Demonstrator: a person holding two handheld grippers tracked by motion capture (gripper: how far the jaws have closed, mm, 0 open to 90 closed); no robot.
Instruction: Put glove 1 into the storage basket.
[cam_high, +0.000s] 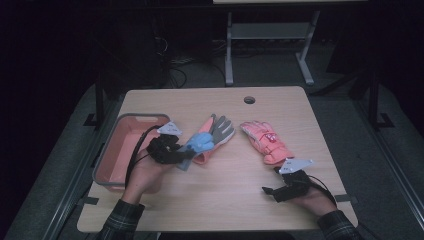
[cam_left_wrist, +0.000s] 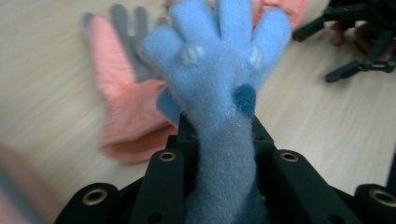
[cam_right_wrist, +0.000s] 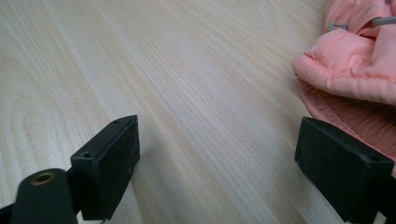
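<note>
A: High view first. What's the left hand-held gripper (cam_high: 186, 154) got?

B: Closed on the cuff of a small fuzzy light-blue knit glove (cam_high: 200, 141). Glove is held above the pale wood-grain worktop (cam_high: 225, 190), just right of the salmon-pink plastic bin with grey rim (cam_high: 116, 121).

A: What's under it?

B: A flat salmon-and-grey work glove (cam_high: 218, 133), lying on the worktop, fingers pointing away from the person. Blue glove overlaps its lower part from this angle. Can't tell if they touch.

A: Right side?

B: Right hand-held gripper (cam_high: 267, 192) low over the worktop near the front edge, jaws apart, nothing in them. A padded salmon-pink winter glove (cam_high: 265, 140) lies just beyond it.

A: Left gripper view?

B: Blue glove (cam_left_wrist: 219, 70) dead centre, cuff clamped between the two black jaws, fingers splayed upward. Dark blue dot on the palm. Salmon-and-grey glove (cam_left_wrist: 123, 100) behind it on the worktop (cam_left_wrist: 51, 84). Right hand-held gripper (cam_left_wrist: 345, 46) at top right, open.

A: Right gripper view?

B: Both jaws wide apart, bare worktop (cam_right_wrist: 201, 79) between them. Padded pink glove (cam_right_wrist: 355, 60) at the right edge, its cuff beside the right jaw. Contact unclear.
</note>
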